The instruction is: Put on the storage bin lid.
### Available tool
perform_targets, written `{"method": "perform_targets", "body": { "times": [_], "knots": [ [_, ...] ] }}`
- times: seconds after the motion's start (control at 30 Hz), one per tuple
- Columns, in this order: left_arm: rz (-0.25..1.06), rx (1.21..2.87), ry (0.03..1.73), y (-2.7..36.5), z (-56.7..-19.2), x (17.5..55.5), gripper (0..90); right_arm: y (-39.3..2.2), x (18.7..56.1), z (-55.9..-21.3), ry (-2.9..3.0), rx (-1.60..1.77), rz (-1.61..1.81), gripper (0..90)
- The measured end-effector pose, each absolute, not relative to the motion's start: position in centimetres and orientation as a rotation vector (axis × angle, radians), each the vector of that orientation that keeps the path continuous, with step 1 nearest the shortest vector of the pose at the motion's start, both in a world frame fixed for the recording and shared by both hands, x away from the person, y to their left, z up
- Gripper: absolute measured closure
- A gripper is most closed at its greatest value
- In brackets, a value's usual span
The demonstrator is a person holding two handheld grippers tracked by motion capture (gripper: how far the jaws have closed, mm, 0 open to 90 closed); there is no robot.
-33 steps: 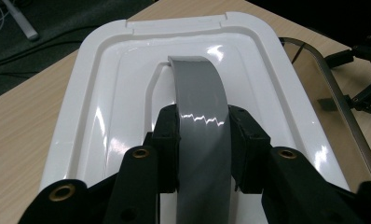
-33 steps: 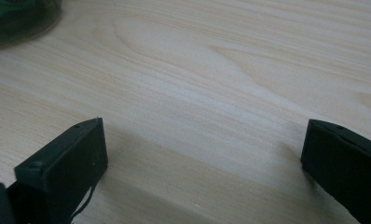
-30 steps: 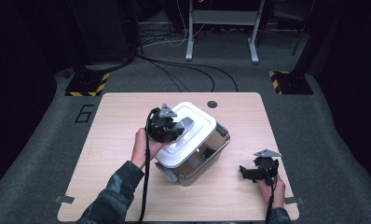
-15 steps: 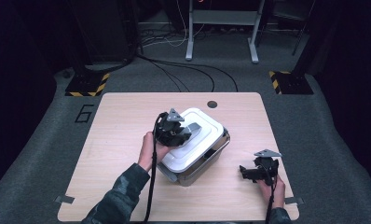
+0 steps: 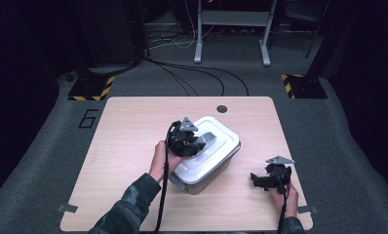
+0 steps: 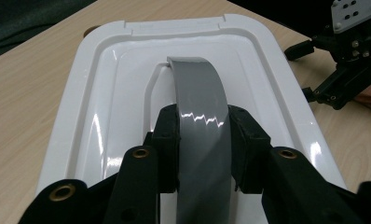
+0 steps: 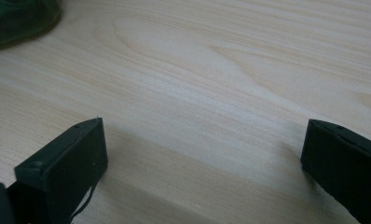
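Gripping the grey handle (image 6: 200, 135) of the white-lidded box (image 5: 216, 146) mid-table, my left gripper (image 5: 188, 142) is clamped tight; right gripper (image 5: 267, 180) idle, jaws wide. Risk: lid pops off, box drops.

The left gripper (image 5: 194, 144), clamped on the grey handle (image 5: 207, 139), shifts right and down in the frame, carrying the white lid (image 5: 216, 146) squarely over the bin (image 5: 204, 178).
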State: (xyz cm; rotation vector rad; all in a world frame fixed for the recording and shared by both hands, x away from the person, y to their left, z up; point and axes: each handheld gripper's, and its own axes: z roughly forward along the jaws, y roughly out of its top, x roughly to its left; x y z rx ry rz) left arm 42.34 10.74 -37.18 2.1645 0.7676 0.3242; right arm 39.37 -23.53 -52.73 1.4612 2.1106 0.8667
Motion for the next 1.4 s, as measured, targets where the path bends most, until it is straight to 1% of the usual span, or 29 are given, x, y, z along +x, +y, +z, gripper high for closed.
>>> {"method": "perform_targets", "body": {
  "times": [0.57,0.73,0.9,1.03,1.1,1.2,1.33,1.37,1.4],
  "knots": [
    [0.353,2.167,0.764,10.3,-37.6,41.4,66.9,-23.5,39.4,-52.7,2.11,1.462,0.867,0.0],
    [0.392,2.179,0.755,9.8,-37.9,41.0,66.8,-23.5,39.4,-52.7,2.111,1.461,0.867,0.0],
    [0.404,2.182,0.751,9.7,-37.9,40.9,66.6,-23.5,39.4,-52.7,2.111,1.461,0.867,0.0],
    [0.402,2.188,0.742,9.9,-37.8,41.0,65.2,-23.5,39.4,-52.7,2.111,1.461,0.866,0.0],
    [0.396,2.173,0.752,10.0,-37.6,41.0,61.7,-23.5,39.4,-52.7,2.111,1.461,0.867,0.0],
    [0.398,2.169,0.765,10.2,-37.2,41.1,49.6,-23.5,39.4,-52.7,2.111,1.461,0.867,0.0],
    [0.405,2.158,0.77,10.9,-36.5,41.1,36.3,-23.5,39.4,-52.7,2.111,1.461,0.867,0.0],
    [0.403,2.157,0.773,11.1,-36.3,41.0,34.2,-23.5,39.4,-52.7,2.111,1.461,0.867,0.0],
    [0.404,2.154,0.78,11.3,-36.1,41.0,29.9,-23.5,39.4,-52.7,2.11,1.461,0.866,0.0]
  ]
}}
